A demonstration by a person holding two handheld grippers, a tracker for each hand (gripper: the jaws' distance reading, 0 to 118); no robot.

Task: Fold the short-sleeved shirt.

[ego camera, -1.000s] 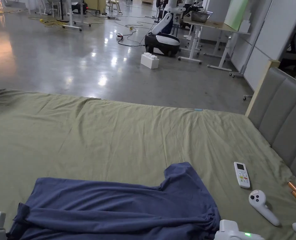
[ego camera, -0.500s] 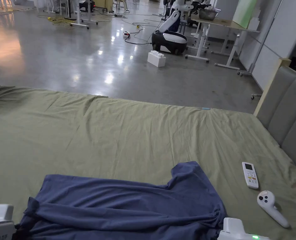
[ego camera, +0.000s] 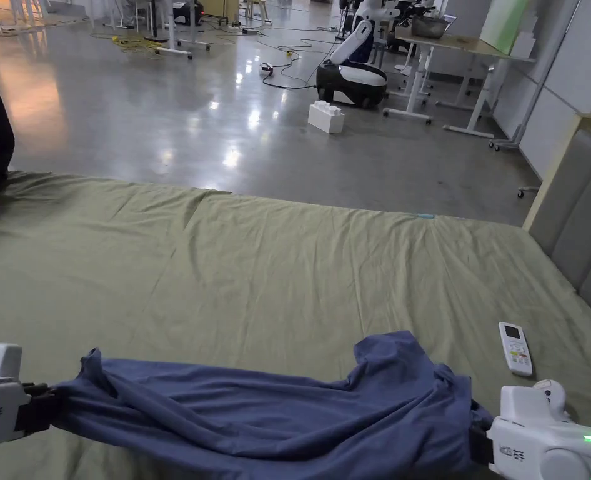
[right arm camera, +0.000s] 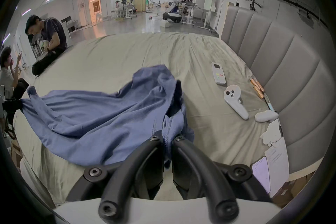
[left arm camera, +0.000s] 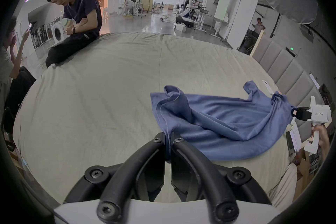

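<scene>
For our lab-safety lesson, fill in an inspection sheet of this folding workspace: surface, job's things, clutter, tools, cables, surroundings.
Surface: green bedsheet, wrinkled.
Job's things: blue shirt stretched between both tools, bunched.
Clutter: remote, white controller, copper tubes by the headboard.
Tools: left tool and right tool each shut on the shirt.
Cables: several loose on the floor.
Surroundings: wheeled robot, white block, desks, a person seated on the bed.

head: above bed (ego camera: 257, 262), facing floor; gripper views: low, shared bed
</scene>
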